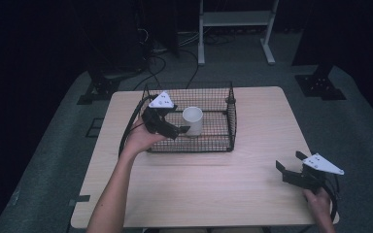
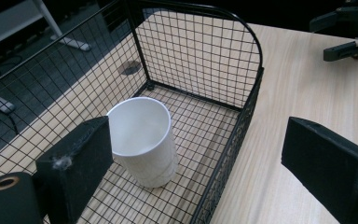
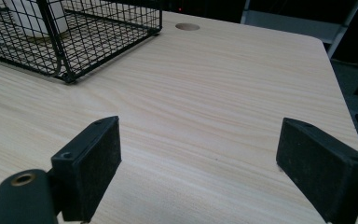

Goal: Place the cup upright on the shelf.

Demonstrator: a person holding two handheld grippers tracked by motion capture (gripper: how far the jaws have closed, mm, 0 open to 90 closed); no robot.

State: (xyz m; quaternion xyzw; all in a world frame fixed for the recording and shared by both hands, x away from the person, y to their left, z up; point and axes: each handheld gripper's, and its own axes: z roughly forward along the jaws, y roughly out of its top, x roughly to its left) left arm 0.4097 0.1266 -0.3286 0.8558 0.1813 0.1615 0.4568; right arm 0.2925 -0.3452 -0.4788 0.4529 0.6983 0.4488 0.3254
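Note:
A white cup [image 1: 192, 120] [image 2: 144, 140] stands upright on the floor of a black wire basket [image 1: 230, 114] [image 2: 200, 60] at the back of the wooden table [image 1: 199, 184]. My left gripper [image 1: 175, 125] [image 2: 198, 140] hangs over the basket's front left part, open. One jaw is just in front of the cup and the other is outside the basket wall; neither pad touches the cup. My right gripper [image 1: 290, 161] [image 3: 200, 140] is held open low over the table's front right corner with nothing between its jaws. It also appears far off in the left gripper view [image 2: 345, 32].
Through the basket mesh [image 3: 65, 42] the cup [image 3: 32, 16] is seen far left in the right gripper view. A round cable hole [image 3: 187, 26] sits in the tabletop beyond the basket. A white metal frame [image 1: 235, 19] and cables lie on the floor behind the table.

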